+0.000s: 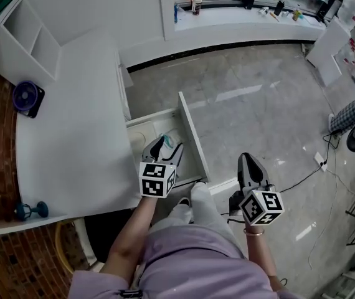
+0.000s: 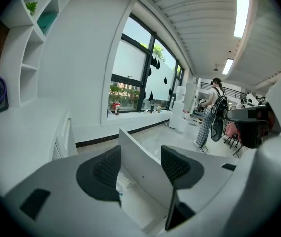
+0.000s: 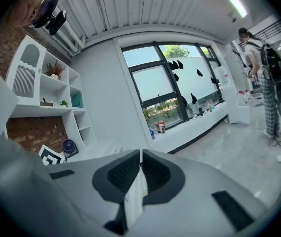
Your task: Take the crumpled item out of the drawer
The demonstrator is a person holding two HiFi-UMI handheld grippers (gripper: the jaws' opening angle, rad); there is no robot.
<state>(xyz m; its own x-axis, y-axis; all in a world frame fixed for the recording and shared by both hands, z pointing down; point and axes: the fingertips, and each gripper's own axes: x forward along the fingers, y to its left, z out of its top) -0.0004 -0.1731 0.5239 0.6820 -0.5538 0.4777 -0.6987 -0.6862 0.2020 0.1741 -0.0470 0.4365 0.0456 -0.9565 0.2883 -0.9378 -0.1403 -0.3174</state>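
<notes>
At the left of the head view, the white worktop (image 1: 71, 142) carried a small fan (image 1: 27, 98), well apart from the work. The drawer (image 1: 193, 136) stood pulled out below the worktop's edge, which left it open from above. The left gripper (image 1: 168, 151) hung over it with its jaws spread wide and pressing on nothing, probably readied for the crumpled item (image 2: 124, 187), which lay on the drawer bottom just beneath them. At the right, the right gripper (image 1: 247, 167) was over the floor, clear of the drawer, its jaws nearly together on a thin white strip (image 3: 133, 201) I could not identify

Packet (image 2: 126, 180) lies in drawer (image 1: 192, 132), right of desk (image 1: 71, 136)
</notes>
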